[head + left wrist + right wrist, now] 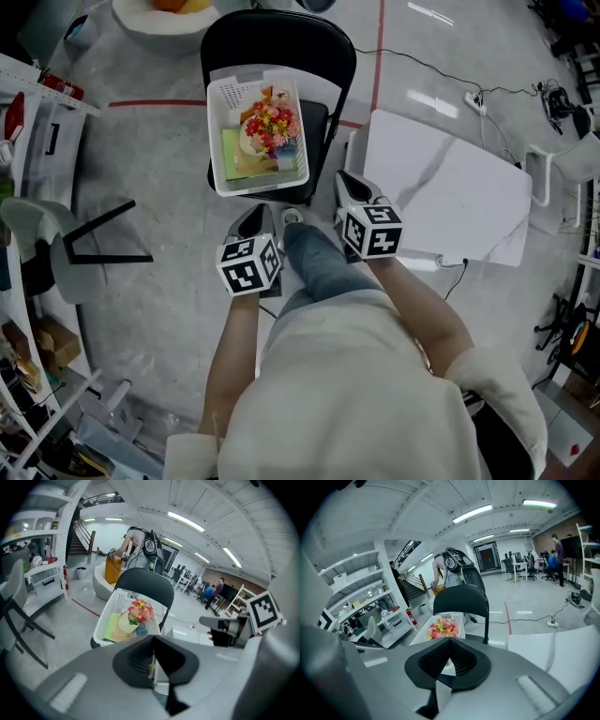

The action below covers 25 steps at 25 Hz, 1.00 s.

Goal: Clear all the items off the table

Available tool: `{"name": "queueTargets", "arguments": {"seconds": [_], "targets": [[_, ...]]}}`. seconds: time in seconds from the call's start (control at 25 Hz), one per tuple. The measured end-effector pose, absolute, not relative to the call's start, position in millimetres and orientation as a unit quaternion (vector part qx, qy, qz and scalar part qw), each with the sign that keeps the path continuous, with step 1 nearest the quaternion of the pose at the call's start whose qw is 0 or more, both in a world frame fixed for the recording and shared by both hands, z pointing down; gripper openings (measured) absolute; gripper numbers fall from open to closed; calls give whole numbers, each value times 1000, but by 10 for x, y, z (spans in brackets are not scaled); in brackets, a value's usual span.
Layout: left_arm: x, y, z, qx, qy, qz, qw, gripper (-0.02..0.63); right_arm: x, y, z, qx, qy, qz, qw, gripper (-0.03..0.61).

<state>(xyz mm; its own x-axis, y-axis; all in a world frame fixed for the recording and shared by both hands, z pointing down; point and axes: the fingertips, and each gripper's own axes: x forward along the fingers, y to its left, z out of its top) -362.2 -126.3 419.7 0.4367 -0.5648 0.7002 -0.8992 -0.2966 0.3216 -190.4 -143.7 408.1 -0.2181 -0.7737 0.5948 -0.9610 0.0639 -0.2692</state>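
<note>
A white plastic basket (216, 141) rests on the seat of a black folding chair (277, 37). It holds a bunch of pink and yellow artificial flowers (272, 122), a green flat item (234, 155) and other small things. The white table (450, 187) stands to the chair's right, and its top shows bare. My left gripper (255, 220) hovers just short of the basket's near edge, shut with nothing in it. My right gripper (350, 185) hangs between the chair and the table, also shut and empty. Both gripper views look over closed jaws toward the basket (115, 616) (436, 625).
A grey chair with black legs (66, 248) and white shelving (33, 131) stand at the left. A power strip with its cable (473, 98) lies on the floor behind the table. A red floor line (155, 103) runs behind the chair. People (555, 550) work far off.
</note>
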Motion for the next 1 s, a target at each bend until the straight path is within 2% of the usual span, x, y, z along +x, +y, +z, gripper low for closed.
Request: {"name": "queueTargets", "arguments": {"seconds": [0.52,1.0], "targets": [[-3250,-731,3901,794,-466,219,323,9,-1633,-652,3555,607,-734,273,136,-2],[-2862,-42,3769,809,-454,221,300,8,-1443,98,3412,592,-756,252,124,-2]]}}
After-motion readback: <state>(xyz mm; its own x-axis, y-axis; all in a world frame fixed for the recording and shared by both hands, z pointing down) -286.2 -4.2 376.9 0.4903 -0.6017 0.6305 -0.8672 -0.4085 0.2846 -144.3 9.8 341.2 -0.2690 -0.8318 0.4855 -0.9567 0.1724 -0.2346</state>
